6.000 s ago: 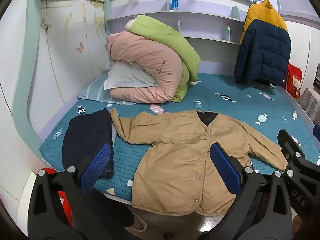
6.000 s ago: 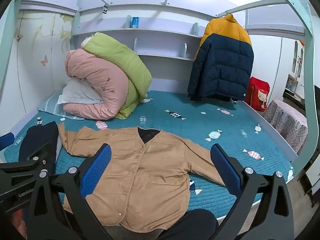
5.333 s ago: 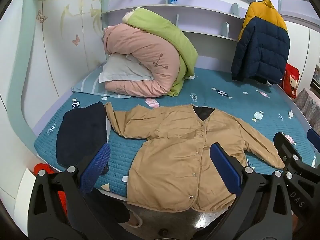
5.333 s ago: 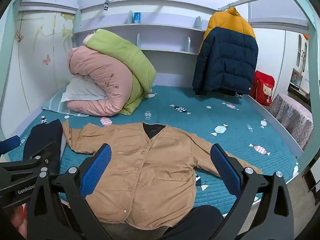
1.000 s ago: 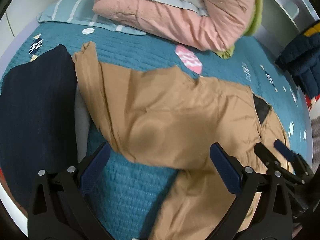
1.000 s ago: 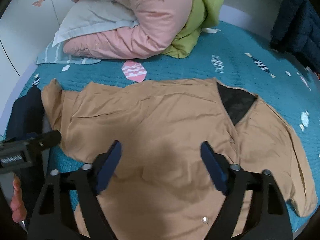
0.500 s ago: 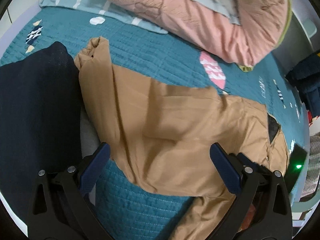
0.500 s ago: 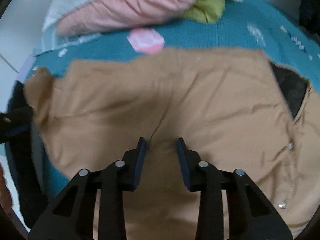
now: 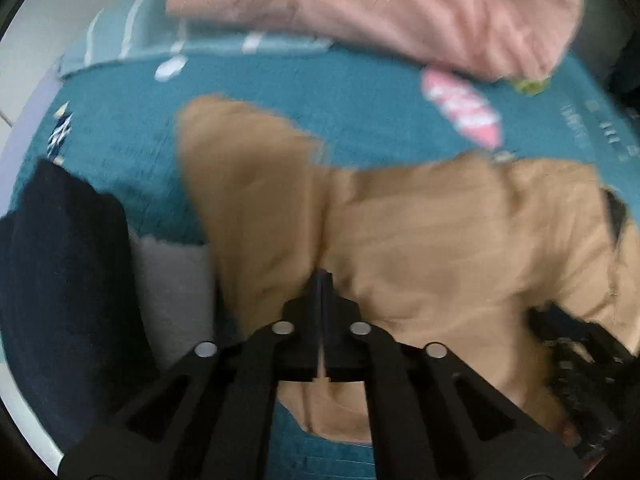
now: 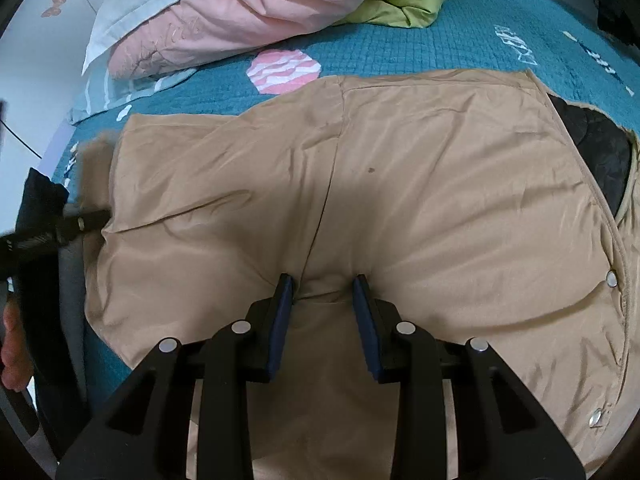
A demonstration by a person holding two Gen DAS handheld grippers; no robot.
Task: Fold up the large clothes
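One garment in play: the tan jacket (image 10: pixel 420 184), spread front-up on the teal bed cover (image 10: pixel 420 52), buttoned, black lining showing at the neck opening. Flat layout makes sense, since a fold needs a smooth base and visible seams.

Relative to the jacket: pink duvet (image 10: pixel 256 8) and green duvet (image 10: pixel 404 4) are piled beyond its shoulder line, well apart, so they don't block a fold. A dark folded garment (image 9: pixel 68 280) lies just beside the sleeve end, on the near side; looks like a finished piece parked out of the way, but that's a guess.

The jacket's sleeve (image 9: pixel 248 216) sticks out sideways from the body. Left view is motion-blurred.

Left tongs (image 9: pixel 322 280): pressed together, with sleeve fabric gathered into a ridge at the tips, so I read them as pinching the sleeve near its lower edge. Judgement: that grip is for carrying the sleeve across the jacket body.

Right tongs (image 10: pixel 323 286): partly spread, blue pads (image 10: pixel 282 312) straddling a small raised pucker at the armpit end of the sleeve seam. Not clamped on it that I can see. Likely reason: that point is the hinge of the sleeve fold, so pinning there keeps the body from dragging.

Risk: slick shell fabric, may slip out of a shallow pinch.
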